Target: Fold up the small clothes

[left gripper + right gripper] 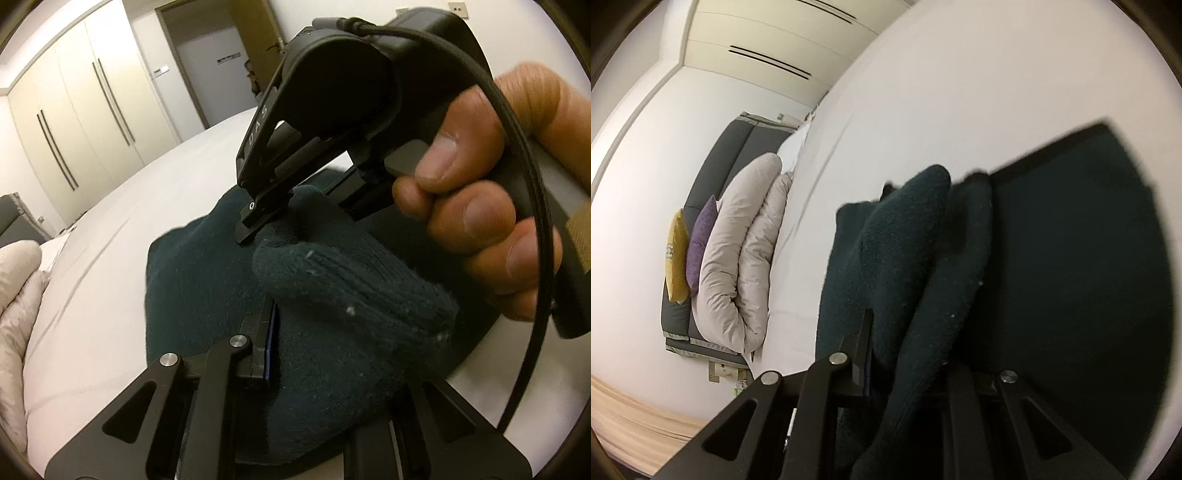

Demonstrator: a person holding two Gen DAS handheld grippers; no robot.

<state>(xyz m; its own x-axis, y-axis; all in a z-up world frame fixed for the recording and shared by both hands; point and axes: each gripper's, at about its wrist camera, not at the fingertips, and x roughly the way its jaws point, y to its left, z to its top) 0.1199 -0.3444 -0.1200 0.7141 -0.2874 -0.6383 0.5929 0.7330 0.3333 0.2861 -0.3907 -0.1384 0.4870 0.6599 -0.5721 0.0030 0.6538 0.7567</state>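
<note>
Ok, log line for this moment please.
stage: fold in progress | left gripper: shut on dark green knit | right gripper: shut on same knit | surface: white bed

Dark green knit garment hides the right gripper's fingers.

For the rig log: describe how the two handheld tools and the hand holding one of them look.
Both tools are matte black metal. The right tool has a rounded black housing, pale letters "DAS" down one arm, a small screw near its tip and a black cable looping behind the bare hand on its grip. The left tool shows slotted black linkage arms, silver pivot pins and a blue strip along one finger.
</note>
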